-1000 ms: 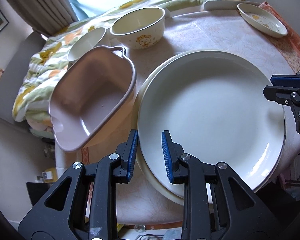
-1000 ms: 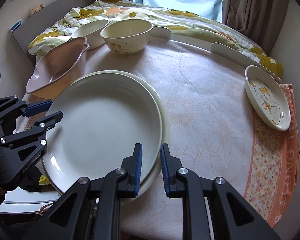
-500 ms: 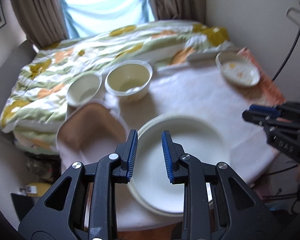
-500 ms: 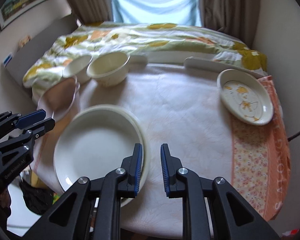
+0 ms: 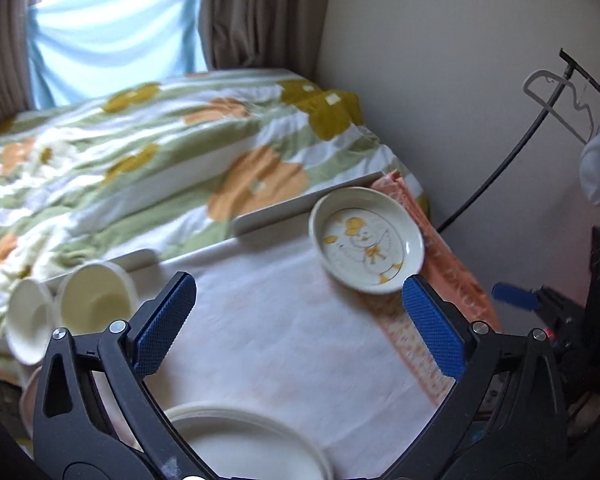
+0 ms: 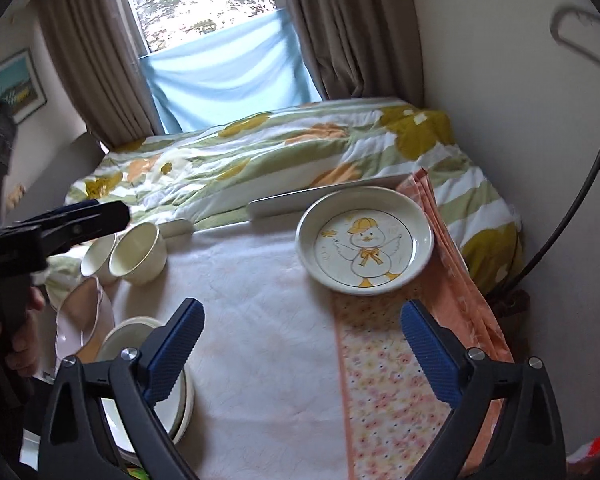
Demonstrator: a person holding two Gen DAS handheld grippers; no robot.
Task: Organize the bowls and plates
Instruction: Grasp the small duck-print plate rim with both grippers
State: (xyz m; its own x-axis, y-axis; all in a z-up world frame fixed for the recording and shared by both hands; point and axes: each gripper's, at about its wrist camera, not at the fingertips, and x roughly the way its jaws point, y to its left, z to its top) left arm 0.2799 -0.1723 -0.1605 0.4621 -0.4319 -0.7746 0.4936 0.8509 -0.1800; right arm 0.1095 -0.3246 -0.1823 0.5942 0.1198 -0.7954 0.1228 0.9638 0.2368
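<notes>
A small duck-print plate (image 6: 365,235) sits at the table's far right; it also shows in the left wrist view as the duck plate (image 5: 366,240). Two cream bowls (image 6: 140,253) stand side by side at the far left, seen too as the bowls (image 5: 94,300). Stacked large white plates (image 6: 180,392) lie at the near left, with the pink handled dish (image 6: 82,312) beside them. My left gripper (image 5: 296,328) and right gripper (image 6: 302,350) both hover above the cloth, jaws opening wide, nothing between them. The stacked plates (image 5: 248,444) lie under my left gripper.
A floral quilt on a bed (image 6: 280,152) borders the table's far edge. An orange patterned cloth (image 6: 396,392) covers the table's right side. A wall with a black cable (image 5: 500,172) and a hanger stands right. A person's hand (image 6: 16,340) holds the left gripper's handle.
Both grippers rose and tilted up away from the large plates and went from shut to wide open. The views now centre on the far right of the table and the duck plate.
</notes>
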